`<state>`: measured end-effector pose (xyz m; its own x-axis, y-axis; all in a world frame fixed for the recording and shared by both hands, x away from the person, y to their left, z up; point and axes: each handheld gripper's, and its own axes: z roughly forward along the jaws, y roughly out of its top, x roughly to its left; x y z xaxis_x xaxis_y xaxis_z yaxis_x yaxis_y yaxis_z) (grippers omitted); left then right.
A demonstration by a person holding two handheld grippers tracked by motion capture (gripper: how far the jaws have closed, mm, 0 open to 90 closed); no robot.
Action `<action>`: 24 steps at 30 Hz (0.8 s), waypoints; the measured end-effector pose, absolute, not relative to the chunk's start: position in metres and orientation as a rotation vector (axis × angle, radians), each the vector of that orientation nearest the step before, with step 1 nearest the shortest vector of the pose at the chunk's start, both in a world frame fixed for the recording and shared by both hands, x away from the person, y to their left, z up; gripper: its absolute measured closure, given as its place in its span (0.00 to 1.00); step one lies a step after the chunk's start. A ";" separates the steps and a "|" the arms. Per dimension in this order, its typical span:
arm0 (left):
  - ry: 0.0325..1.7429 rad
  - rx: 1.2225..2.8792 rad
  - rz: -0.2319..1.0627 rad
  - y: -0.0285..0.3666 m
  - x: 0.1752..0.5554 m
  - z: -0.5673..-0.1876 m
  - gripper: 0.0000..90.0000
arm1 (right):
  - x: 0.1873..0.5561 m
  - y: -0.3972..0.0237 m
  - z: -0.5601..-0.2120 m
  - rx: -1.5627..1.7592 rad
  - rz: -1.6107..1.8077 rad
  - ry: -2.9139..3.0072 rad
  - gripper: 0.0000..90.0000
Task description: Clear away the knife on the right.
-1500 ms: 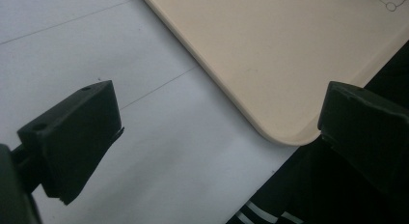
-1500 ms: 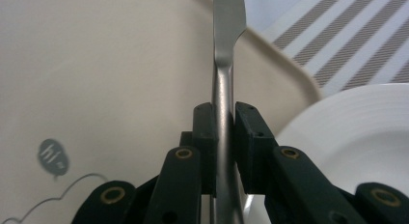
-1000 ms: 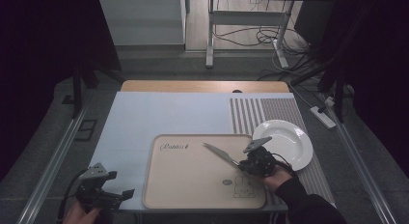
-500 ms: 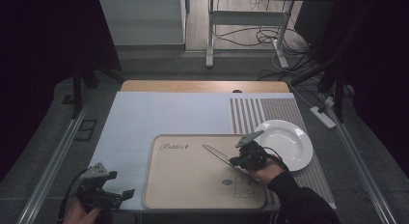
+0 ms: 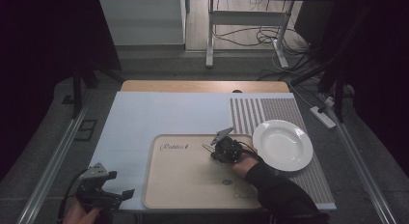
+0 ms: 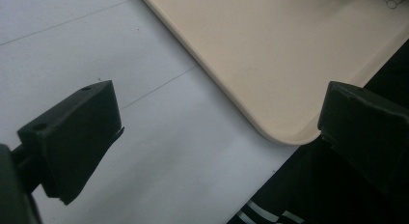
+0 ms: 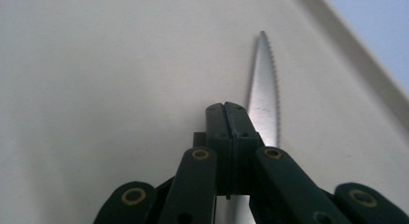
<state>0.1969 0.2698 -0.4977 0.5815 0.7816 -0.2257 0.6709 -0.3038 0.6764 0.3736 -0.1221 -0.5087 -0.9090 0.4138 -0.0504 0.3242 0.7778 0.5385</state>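
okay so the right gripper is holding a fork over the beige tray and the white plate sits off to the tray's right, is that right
Not quite: the right gripper holds a knife, not a fork. The right gripper view shows a serrated blade past the shut jaws. It is over the beige tray, and the white plate does sit to the tray's right.

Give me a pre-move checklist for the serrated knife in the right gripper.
1. Right gripper shut on the serrated steel knife: ok.
2. Blade over the beige plastic tray, clear of its rim: ok.
3. Round white ceramic plate holds nothing: ok.
4. Left gripper open, parked off the tray's near left corner: ok.
5. Knife lifted or resting on the tray: cannot tell.
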 end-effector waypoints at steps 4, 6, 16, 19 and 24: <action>1.151 2.054 0.188 0.270 0.197 -0.498 0.01 | 0.378 -0.129 -0.508 0.621 0.783 2.790 1.00; 1.152 2.053 0.187 0.270 0.197 -0.498 0.01 | 0.379 -0.137 -0.507 0.655 0.773 2.785 1.00; 1.152 2.054 0.187 0.270 0.197 -0.498 0.01 | 0.373 -0.169 -0.504 0.739 0.730 2.766 1.00; 1.152 2.054 0.188 0.270 0.197 -0.498 0.01 | 0.372 -0.178 -0.503 0.765 0.743 2.771 1.00; 1.153 2.055 0.188 0.269 0.197 -0.498 0.01 | 0.368 -0.188 -0.503 0.777 0.741 2.767 1.00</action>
